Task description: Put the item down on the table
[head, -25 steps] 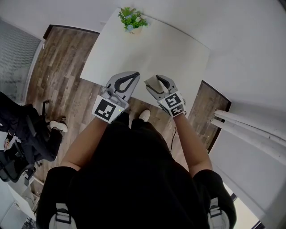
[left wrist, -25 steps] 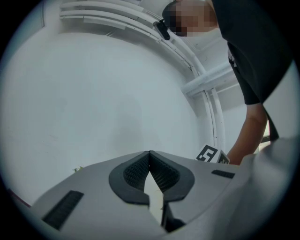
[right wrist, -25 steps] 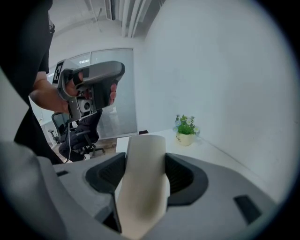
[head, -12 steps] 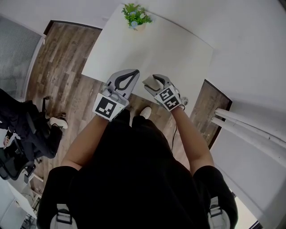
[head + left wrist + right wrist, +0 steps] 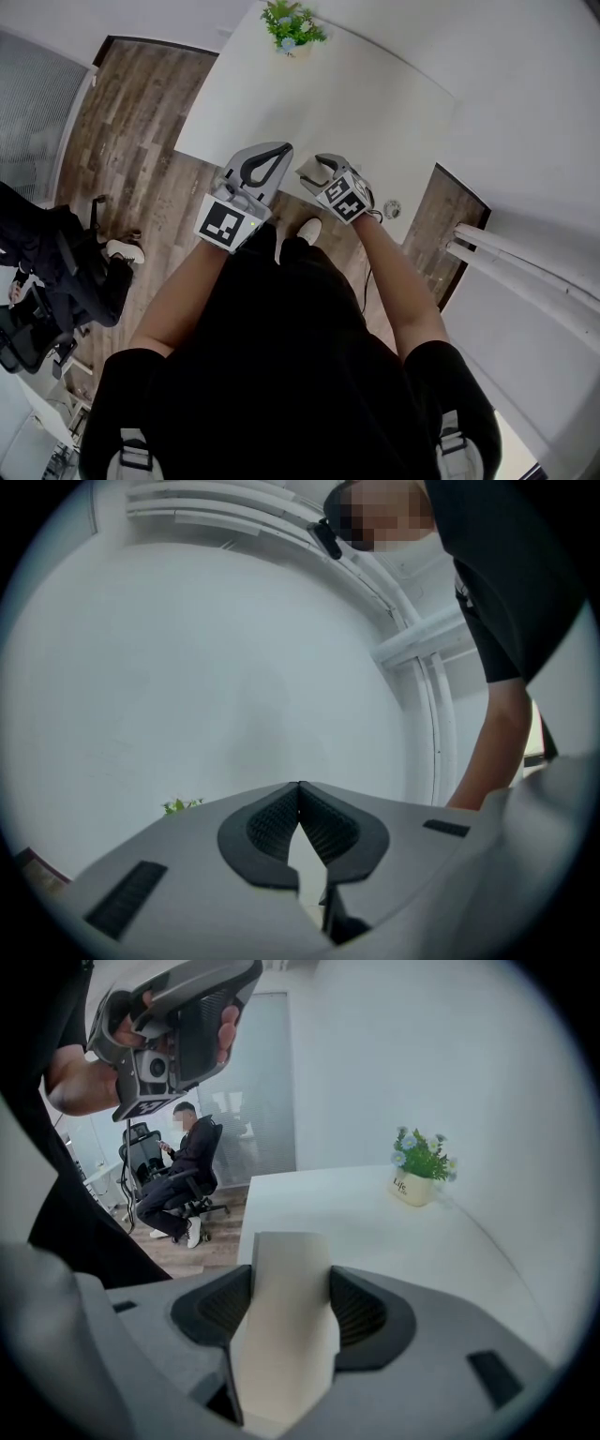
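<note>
The right claw [image 5: 291, 1277] grips a pale beige block [image 5: 284, 1335] between its pads, tilted down toward the near edge of the white counter [image 5: 328, 103]. Whether the block touches the top, I cannot tell. The left claw [image 5: 300, 787] sits just beside it, level, its jaws pressed together with nothing between them. A small potted plant [image 5: 292, 26] stands at the counter's far end.

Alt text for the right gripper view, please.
The right gripper clamps a beige block between its jaws, facing a white table. A small potted plant stands at the table's far end; a seated person is beyond, at left.
</note>
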The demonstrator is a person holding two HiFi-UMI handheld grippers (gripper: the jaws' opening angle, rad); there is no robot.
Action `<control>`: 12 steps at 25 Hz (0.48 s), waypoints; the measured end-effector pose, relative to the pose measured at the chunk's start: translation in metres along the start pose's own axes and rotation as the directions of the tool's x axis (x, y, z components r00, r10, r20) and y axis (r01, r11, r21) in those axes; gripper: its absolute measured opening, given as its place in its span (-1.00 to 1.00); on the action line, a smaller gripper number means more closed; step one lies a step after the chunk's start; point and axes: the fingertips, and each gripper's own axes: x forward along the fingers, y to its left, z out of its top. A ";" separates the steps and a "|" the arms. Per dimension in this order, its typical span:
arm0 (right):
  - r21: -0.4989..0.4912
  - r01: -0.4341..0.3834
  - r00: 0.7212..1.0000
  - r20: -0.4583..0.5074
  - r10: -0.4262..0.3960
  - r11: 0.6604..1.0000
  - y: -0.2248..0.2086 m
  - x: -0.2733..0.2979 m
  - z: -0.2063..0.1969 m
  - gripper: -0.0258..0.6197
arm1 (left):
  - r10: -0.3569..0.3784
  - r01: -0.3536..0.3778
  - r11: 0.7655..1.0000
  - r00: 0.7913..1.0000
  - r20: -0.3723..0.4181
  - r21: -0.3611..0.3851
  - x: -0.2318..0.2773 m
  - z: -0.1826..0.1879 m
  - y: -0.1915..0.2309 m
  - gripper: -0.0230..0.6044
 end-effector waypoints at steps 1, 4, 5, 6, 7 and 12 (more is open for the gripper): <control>0.000 -0.003 1.000 -0.009 0.003 1.000 0.001 0.003 -0.002 -0.08 | 0.002 -0.002 1.000 1.000 0.000 -0.002 0.000 0.000 0.001 -0.95; -0.003 -0.009 0.999 -0.036 0.009 1.000 0.003 0.011 -0.008 -0.08 | 0.004 -0.004 1.000 1.000 0.000 -0.003 -0.003 0.000 0.003 -0.95; -0.004 -0.011 0.999 -0.044 0.011 1.000 0.003 0.014 -0.010 -0.08 | 0.005 -0.005 1.000 1.000 -0.001 -0.003 -0.004 -0.001 0.004 -0.95; -0.004 -0.013 0.999 -0.052 0.013 1.000 0.004 0.016 -0.011 -0.08 | 0.007 -0.007 1.000 1.000 -0.003 -0.003 -0.004 -0.001 0.005 -0.95; -0.006 -0.015 0.998 -0.059 0.015 1.000 0.003 0.018 -0.012 -0.08 | 0.008 -0.008 1.000 1.000 -0.004 -0.004 -0.004 -0.002 0.006 -0.95; -0.018 -0.025 0.995 -0.092 0.023 1.000 0.006 0.031 -0.014 -0.08 | 0.011 -0.011 1.000 1.000 -0.007 -0.007 -0.006 -0.004 0.009 -0.95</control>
